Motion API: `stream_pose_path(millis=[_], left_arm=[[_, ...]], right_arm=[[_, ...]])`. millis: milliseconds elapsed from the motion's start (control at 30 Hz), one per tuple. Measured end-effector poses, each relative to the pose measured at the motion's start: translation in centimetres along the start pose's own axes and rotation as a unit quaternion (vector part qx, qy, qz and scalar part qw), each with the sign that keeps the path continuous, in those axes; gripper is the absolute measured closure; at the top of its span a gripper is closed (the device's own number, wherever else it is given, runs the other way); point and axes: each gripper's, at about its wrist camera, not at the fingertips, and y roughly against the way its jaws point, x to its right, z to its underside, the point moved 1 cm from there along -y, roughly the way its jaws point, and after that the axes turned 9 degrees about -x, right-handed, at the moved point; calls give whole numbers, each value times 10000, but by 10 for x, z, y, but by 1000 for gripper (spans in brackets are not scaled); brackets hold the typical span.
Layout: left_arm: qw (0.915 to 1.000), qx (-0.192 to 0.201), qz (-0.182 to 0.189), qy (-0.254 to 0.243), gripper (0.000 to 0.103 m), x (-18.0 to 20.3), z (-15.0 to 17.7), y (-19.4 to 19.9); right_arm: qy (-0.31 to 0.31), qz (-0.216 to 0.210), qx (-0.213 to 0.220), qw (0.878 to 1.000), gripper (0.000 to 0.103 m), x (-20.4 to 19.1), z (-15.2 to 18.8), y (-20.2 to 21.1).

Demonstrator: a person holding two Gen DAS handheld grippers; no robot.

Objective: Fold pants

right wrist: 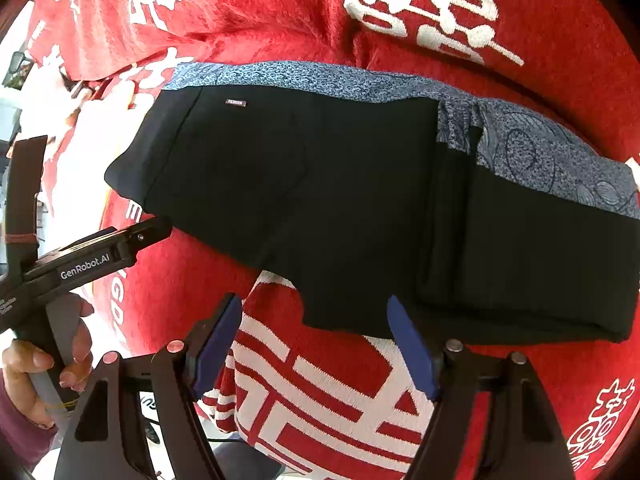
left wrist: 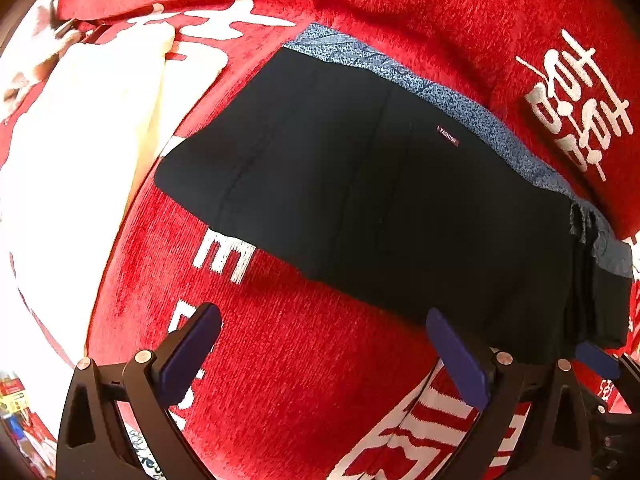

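Observation:
Black pants (left wrist: pixel 360 184) with a blue patterned waistband (left wrist: pixel 460 108) lie folded into a compact stack on a red blanket (left wrist: pixel 300 360). In the right wrist view the pants (right wrist: pixel 320 200) fill the middle, with the folded layers stacked at the right (right wrist: pixel 520 260). My left gripper (left wrist: pixel 324 332) is open and empty, just short of the pants' near edge. My right gripper (right wrist: pixel 314 320) is open and empty, its right finger (right wrist: pixel 408 344) at the near edge of the pants. The left gripper also shows at the left of the right wrist view (right wrist: pixel 120 244).
The red blanket with white characters (right wrist: pixel 432 8) covers the whole surface. A pale cream cloth (left wrist: pixel 92 120) lies at the left. The blanket's edge hangs down at the near side (right wrist: pixel 320 392).

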Motion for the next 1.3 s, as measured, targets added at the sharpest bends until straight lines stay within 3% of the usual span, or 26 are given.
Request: stream_pose_path(millis=[300,600,800,933,1233,1300], left_arm=[[9998,108,69,181,0,-4,-8,0],[9942,413,885,453,0,-36,-24,-1],[9766,519,1903,853,0,-56,-30,-16],[9653,717,2327,942,0,-59,-29,-18],[9493,1037,2768,1074,0,-52,-37,-6],[9535,1111,2624,984,0,-50,-41,-4]], right_arm=[[-22,-23,-31,10000,25,3,-1,-1],[-14,-113,-98,9999,25,3,-1,-5],[12,-170,-187,9997,25,2,1,-12],[49,-174,-244,9995,25,1,2,-18],[47,-284,-126,9995,25,2,0,-15],[95,-317,-73,9994,25,0,-1,-11]])
